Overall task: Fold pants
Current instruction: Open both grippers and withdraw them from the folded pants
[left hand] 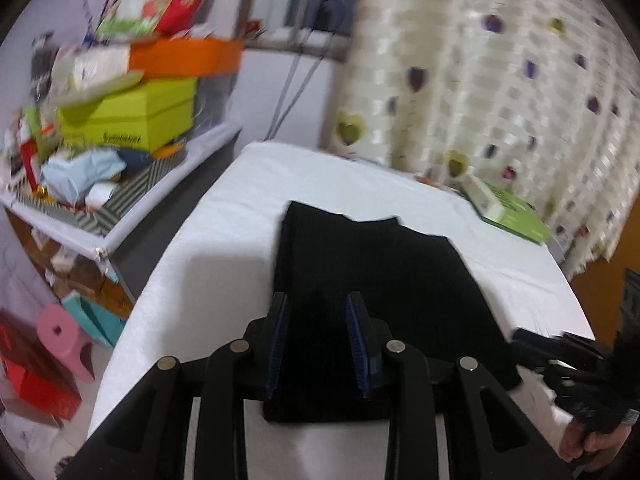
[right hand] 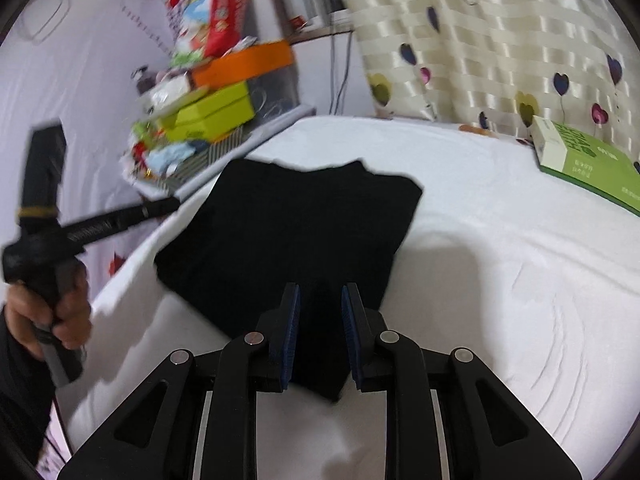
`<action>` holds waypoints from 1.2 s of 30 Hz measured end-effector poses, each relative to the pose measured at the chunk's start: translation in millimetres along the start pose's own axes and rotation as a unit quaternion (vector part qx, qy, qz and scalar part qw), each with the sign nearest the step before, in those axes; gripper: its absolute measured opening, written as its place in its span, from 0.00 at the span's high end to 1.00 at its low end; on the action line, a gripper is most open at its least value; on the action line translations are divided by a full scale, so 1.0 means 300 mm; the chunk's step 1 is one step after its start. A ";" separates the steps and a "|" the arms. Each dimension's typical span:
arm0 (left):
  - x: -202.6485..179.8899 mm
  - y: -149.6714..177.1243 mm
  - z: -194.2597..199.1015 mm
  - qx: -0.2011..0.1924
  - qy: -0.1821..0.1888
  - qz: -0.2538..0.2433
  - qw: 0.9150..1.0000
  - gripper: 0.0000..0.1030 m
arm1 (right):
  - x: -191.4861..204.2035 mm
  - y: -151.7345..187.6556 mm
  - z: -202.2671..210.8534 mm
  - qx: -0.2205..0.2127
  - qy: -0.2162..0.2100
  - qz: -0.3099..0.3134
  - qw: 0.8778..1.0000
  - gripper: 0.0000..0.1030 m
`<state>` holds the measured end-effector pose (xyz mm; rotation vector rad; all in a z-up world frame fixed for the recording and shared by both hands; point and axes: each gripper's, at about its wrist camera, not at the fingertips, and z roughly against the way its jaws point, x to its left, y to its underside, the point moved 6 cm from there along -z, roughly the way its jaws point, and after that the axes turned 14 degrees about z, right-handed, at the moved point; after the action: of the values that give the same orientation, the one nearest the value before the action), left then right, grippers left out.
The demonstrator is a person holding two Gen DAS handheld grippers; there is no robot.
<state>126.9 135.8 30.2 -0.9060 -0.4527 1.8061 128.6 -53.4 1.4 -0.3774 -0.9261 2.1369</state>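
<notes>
The black pants [left hand: 372, 280] lie folded into a compact rectangle on the white-covered table [left hand: 224, 248]. My left gripper [left hand: 318, 312] hovers over their near edge, open, with blue pads [left hand: 280, 332] apart and only cloth below. In the right wrist view the pants [right hand: 288, 220] lie ahead, one corner reaching back between the fingers. My right gripper [right hand: 320, 300] stands open above that corner. A hand [right hand: 52, 312] holds the left gripper [right hand: 160, 203] at the table's left edge. The right gripper [left hand: 520, 334] shows at the right edge of the left wrist view.
A cluttered shelf [left hand: 120, 184] with orange and lime boxes [left hand: 132, 116] stands left of the table. A green book [right hand: 588, 164] lies at the table's far right corner. A heart-patterned curtain [left hand: 500, 80] hangs behind. A pink stool [left hand: 64, 336] sits on the floor.
</notes>
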 end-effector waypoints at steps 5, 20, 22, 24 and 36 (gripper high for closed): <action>-0.038 0.115 -0.036 0.029 -0.016 -0.051 0.998 0.69 | 0.046 0.067 -0.068 0.040 0.018 0.026 0.999 0.78; -0.068 0.192 0.069 0.021 -0.045 -0.036 0.998 0.69 | 0.084 0.082 0.082 0.008 0.010 0.026 1.000 0.54; -0.080 0.210 0.088 0.018 -0.053 -0.038 0.998 0.69 | 0.099 0.103 0.096 0.013 0.012 0.031 0.999 0.54; -0.089 0.231 0.107 0.018 -0.059 -0.040 0.997 0.69 | 0.106 0.126 0.097 0.025 0.014 0.031 0.999 0.54; -0.084 0.317 0.131 0.018 -0.095 -0.045 0.994 0.69 | 0.137 0.195 0.117 0.040 0.019 0.039 0.998 0.54</action>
<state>42.8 78.1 1.5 -0.6800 -0.5704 1.8201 51.6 -66.2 -15.0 -0.4185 -0.8149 2.2232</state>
